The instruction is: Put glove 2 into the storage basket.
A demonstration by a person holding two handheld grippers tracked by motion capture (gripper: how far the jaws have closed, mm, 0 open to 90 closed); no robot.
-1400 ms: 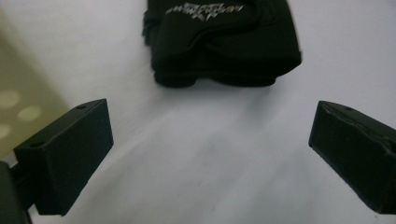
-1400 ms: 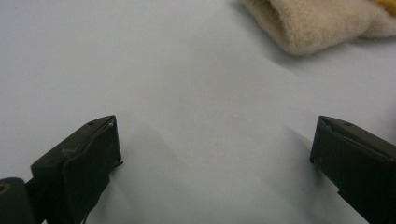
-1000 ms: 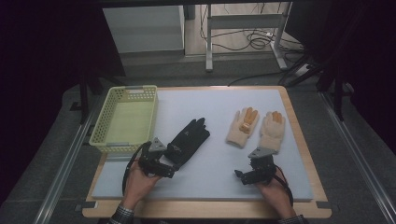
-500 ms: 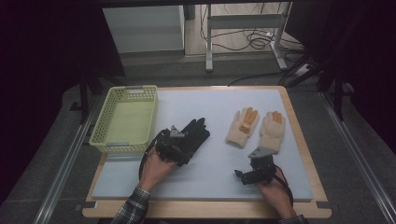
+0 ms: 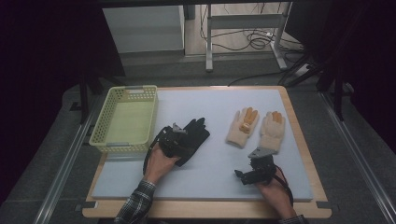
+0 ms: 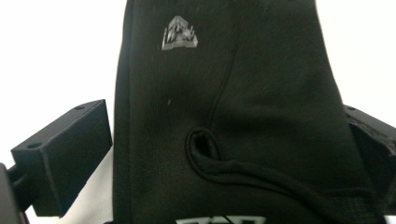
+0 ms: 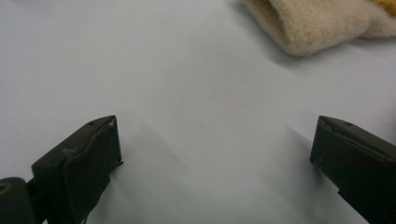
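A: Hands come in at the bottom of the high view, each holding a pair of tongs. What is nearest?

B: The right gripper [image 5: 243, 176], at the lower right of the frame, resting low over the pale mat [image 5: 219, 100]. In its own view its jaws stand spread wide with bare mat between them, and the cuff of a cream glove [image 7: 317, 21] shows at the upper right.

A: And the left gripper?

B: The left gripper [image 5: 180, 140] sits just left of centre, on the wrist end of a black glove [image 5: 194, 135]. In its own view the black glove [image 6: 233, 107] lies flat between the two jaws, which stand apart on either side of it. They straddle the glove; I cannot tell whether they touch the cloth.

A: Where does that glove lie?

B: On the mat, just right of the yellow basket [image 5: 126, 119], its fingers aimed toward the upper right.

A: Farther back?

B: Two cream gloves lie side by side at centre right, one [image 5: 243, 128] beside the other [image 5: 272, 130], fingertips orange, well apart from the black glove.
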